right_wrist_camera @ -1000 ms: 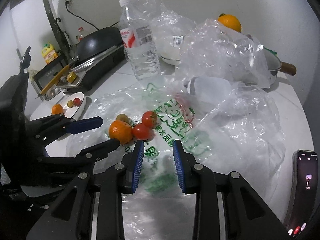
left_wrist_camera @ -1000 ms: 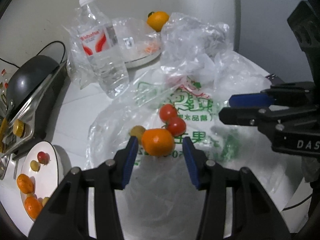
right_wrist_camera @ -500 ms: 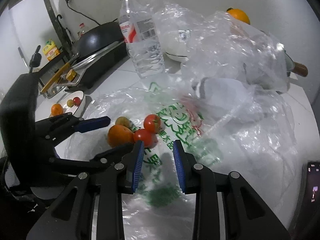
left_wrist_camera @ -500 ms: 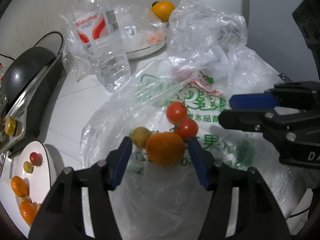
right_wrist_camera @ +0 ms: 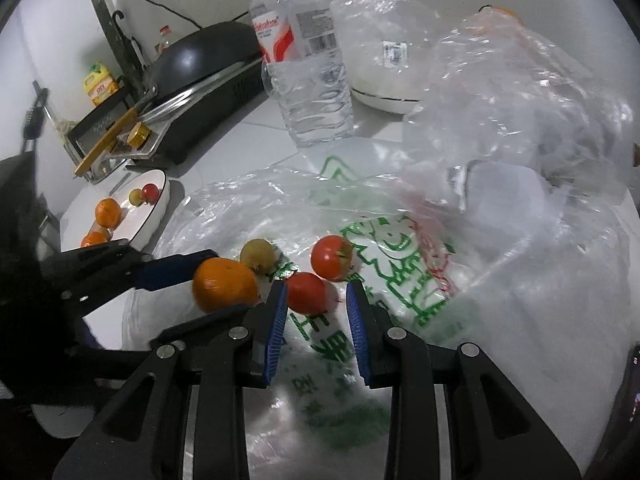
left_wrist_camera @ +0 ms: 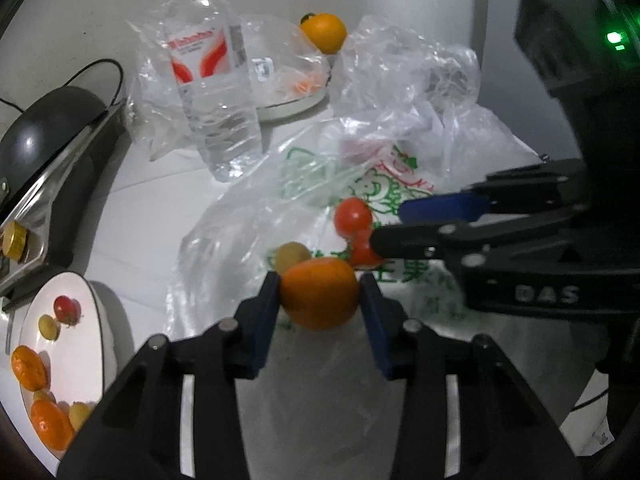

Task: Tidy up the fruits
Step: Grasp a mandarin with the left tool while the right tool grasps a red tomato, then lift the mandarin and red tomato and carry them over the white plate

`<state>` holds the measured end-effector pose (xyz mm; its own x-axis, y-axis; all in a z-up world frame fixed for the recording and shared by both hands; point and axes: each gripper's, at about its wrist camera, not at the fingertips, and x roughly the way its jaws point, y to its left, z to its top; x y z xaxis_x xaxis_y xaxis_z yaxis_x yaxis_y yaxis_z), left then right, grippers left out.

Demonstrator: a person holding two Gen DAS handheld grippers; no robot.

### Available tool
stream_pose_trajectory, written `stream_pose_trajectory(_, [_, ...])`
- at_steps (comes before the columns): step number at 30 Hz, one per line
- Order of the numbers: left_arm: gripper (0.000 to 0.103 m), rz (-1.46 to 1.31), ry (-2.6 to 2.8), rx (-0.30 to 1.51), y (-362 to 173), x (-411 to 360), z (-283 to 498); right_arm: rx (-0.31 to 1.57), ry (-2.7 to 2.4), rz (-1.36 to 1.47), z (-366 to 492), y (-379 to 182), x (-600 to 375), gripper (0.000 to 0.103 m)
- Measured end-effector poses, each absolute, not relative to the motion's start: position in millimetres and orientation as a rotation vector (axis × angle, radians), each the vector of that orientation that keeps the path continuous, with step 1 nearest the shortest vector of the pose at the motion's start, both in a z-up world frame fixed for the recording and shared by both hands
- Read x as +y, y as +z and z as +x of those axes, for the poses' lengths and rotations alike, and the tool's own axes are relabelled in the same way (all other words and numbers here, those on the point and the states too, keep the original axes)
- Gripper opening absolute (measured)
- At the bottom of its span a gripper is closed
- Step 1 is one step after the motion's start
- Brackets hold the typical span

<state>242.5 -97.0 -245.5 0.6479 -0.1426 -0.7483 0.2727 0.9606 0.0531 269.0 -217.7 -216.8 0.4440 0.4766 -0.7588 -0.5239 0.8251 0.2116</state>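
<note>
The left gripper [left_wrist_camera: 320,296] is closing its jaws on the orange [left_wrist_camera: 319,293] lying on the plastic bag [left_wrist_camera: 248,240], likely for the white plate [left_wrist_camera: 96,312] nearby. The right gripper [right_wrist_camera: 316,306] is hovering, jaws narrowly parted, before a red tomato [right_wrist_camera: 306,292].

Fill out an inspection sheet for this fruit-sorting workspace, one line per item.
Surface: white counter, mostly under a printed plastic bag.
Job's things: orange, two red tomatoes, one yellow-green fruit on the bag; white plate with sorted fruit.
Clutter: water bottle, crumpled clear bags, another orange at the back.
Grippers: left tongs have just been closing, pads on the orange; right tongs apart, the nearer tomato just ahead, untouched.
Cables: black cord along the wall.
Surroundings: dark pan on a cooker.
</note>
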Motion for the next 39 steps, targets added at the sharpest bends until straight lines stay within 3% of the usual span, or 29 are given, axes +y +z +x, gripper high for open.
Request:
stream_pose_trajectory(23, [0.041, 0.106, -0.208, 0.751, -221, -58, 214, 0.963, 0.549, -0.145, 272, -232, -188, 0.028])
stream_pose_trajectory(39, [0.041, 0.107, -0.195, 0.678, -197, -40, 183, 0.863, 0.536, -0.158, 233, -191, -182, 0.028])
